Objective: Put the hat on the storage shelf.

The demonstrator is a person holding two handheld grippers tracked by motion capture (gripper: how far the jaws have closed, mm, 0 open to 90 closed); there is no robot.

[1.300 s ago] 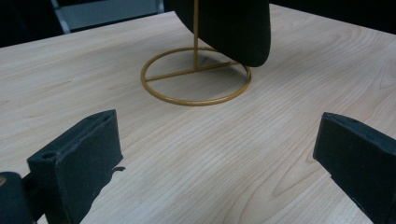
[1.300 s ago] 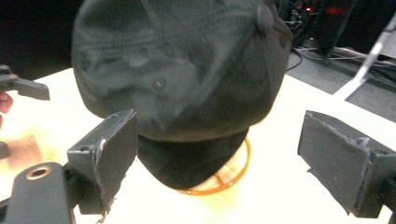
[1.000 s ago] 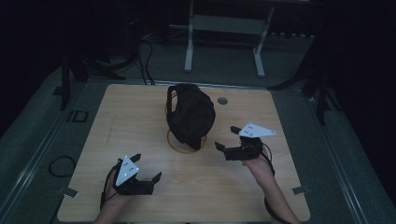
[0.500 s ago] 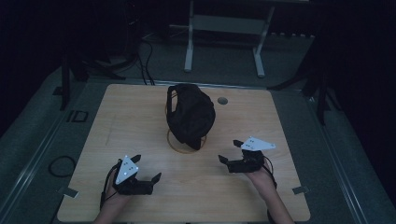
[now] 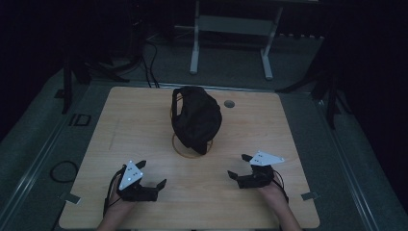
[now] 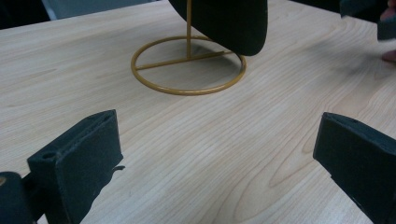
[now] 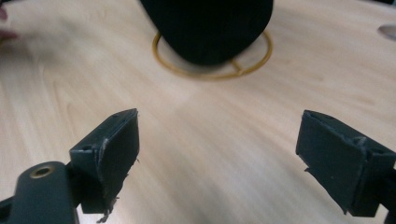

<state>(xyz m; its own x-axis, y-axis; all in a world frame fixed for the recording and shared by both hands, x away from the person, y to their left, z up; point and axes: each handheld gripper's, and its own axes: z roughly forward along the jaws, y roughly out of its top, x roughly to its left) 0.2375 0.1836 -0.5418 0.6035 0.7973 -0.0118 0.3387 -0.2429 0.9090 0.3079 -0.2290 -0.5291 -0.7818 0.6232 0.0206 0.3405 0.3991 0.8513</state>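
Jaws of the left gripper (image 5: 150, 182) stand wide apart over bare pale wood-grain table (image 5: 134, 130), near its front edge. Between and beyond both grippers, a black, soft, rounded bag (image 5: 196, 118) hangs on a thin brass-coloured wire stand (image 6: 188, 65) with a ring base. The right gripper (image 5: 239, 166) gapes likewise, empty, well short of it.

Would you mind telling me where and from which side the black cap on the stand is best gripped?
Probably the cap's lower edge, which hangs free above the ring base of the gold wire stand. Come in from the near side of the table, where the right gripper waits with its jaws open. That edge looks thin enough to pinch; the rounded crown looks too bulky.
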